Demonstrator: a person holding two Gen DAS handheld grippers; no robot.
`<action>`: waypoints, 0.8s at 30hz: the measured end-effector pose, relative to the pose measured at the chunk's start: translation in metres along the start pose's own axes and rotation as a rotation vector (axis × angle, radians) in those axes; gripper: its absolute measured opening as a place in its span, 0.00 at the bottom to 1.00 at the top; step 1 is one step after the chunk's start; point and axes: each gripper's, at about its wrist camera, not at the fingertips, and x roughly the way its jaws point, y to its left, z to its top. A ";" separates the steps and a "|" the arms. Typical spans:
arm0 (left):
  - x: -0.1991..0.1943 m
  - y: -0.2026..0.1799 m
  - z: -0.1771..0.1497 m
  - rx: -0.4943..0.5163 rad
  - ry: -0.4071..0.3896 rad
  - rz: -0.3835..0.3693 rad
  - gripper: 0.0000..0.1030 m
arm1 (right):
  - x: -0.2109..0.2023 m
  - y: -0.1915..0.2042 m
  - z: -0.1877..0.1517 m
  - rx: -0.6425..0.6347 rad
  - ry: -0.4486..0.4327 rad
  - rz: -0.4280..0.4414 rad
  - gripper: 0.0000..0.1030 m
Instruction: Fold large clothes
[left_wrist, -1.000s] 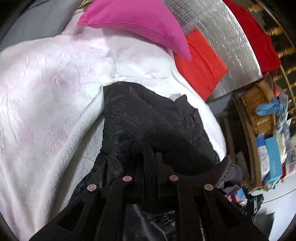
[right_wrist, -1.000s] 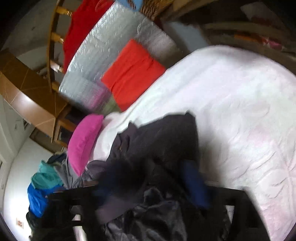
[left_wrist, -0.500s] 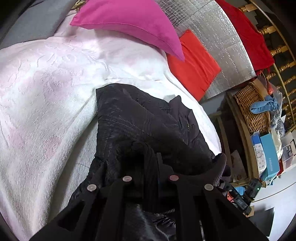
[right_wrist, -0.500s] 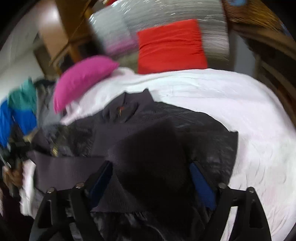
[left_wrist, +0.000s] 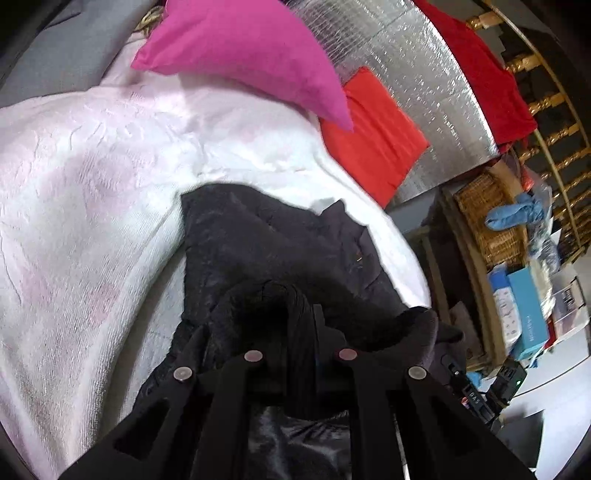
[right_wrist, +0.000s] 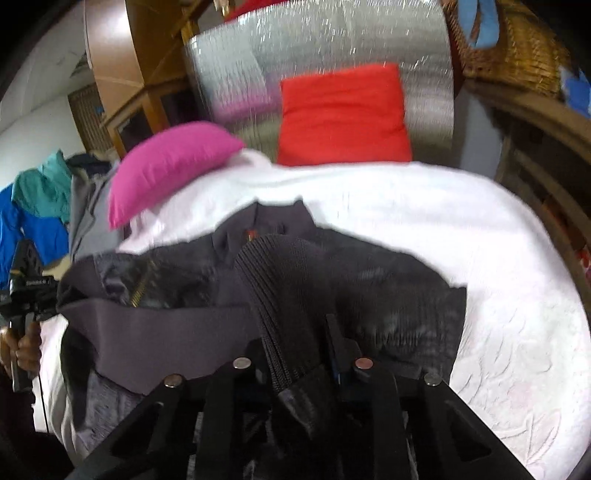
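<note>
A black jacket (left_wrist: 266, 240) lies on a white bedspread (left_wrist: 92, 177), its far part flat and its near part bunched up. My left gripper (left_wrist: 297, 321) is shut on a ribbed black edge of the jacket. In the right wrist view the jacket (right_wrist: 388, 288) spreads across the bedspread (right_wrist: 480, 229), with a zipper showing at the left. My right gripper (right_wrist: 295, 332) is shut on a ribbed band of the jacket. The left gripper's handle and the hand holding it (right_wrist: 22, 306) show at the left edge.
A pink pillow (left_wrist: 251, 55) and a red pillow (left_wrist: 373, 136) lie at the head of the bed against a silver foil panel (left_wrist: 424, 74). A wicker basket (left_wrist: 491, 218) and boxes stand on a shelf at the right. Blue and teal clothes (right_wrist: 33, 206) hang at the left.
The right gripper has swung round to face the head of the bed, and the jacket now lies spread wider. The left gripper has kept its hold and shifted slightly.
</note>
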 end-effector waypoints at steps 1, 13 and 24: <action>-0.003 -0.004 0.005 0.002 -0.007 -0.010 0.11 | -0.004 0.001 0.004 0.005 -0.020 -0.002 0.21; 0.061 -0.064 0.116 0.054 0.011 0.069 0.11 | 0.024 -0.072 0.065 0.227 -0.151 -0.099 0.20; 0.136 0.014 0.121 -0.110 0.048 0.162 0.11 | 0.134 -0.137 0.070 0.444 0.008 -0.033 0.26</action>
